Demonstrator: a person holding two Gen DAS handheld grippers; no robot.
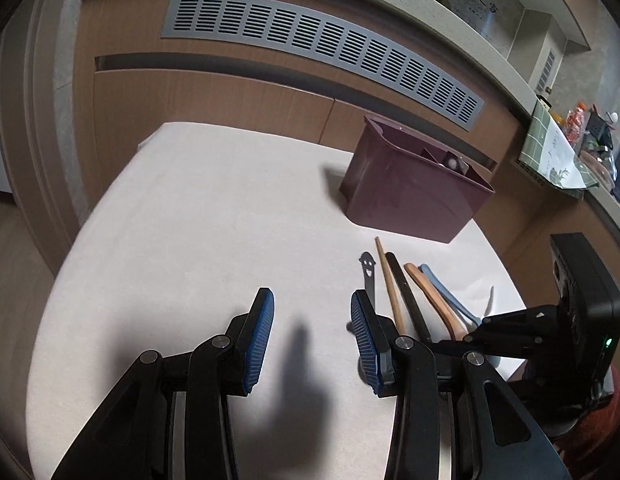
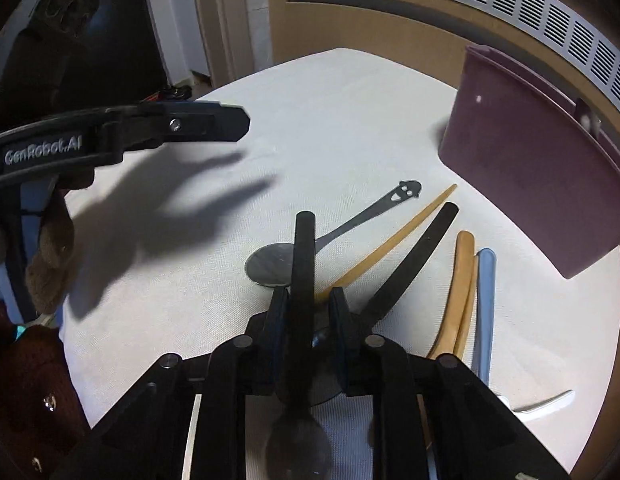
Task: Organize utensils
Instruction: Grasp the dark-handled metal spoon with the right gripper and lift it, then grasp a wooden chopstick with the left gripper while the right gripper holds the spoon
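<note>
Utensils lie in a loose row on a white-covered desk, in front of a maroon caddy that stands upright at the desk's far right. From left to right in the right wrist view: a metal spoon with a smiling-face handle end, a wooden chopstick, a flat black utensil, a tan wooden utensil and a pale blue utensil, the last two side by side and touching. The right gripper has its jaws closed on a black-handled spoon, whose handle points forward over the bowl of the metal spoon and whose own bowl lies back under the gripper body. The left gripper hovers over bare desk just left of the row, jaws wide apart and holding nothing. The caddy's inner dividers show in the left wrist view.
</note>
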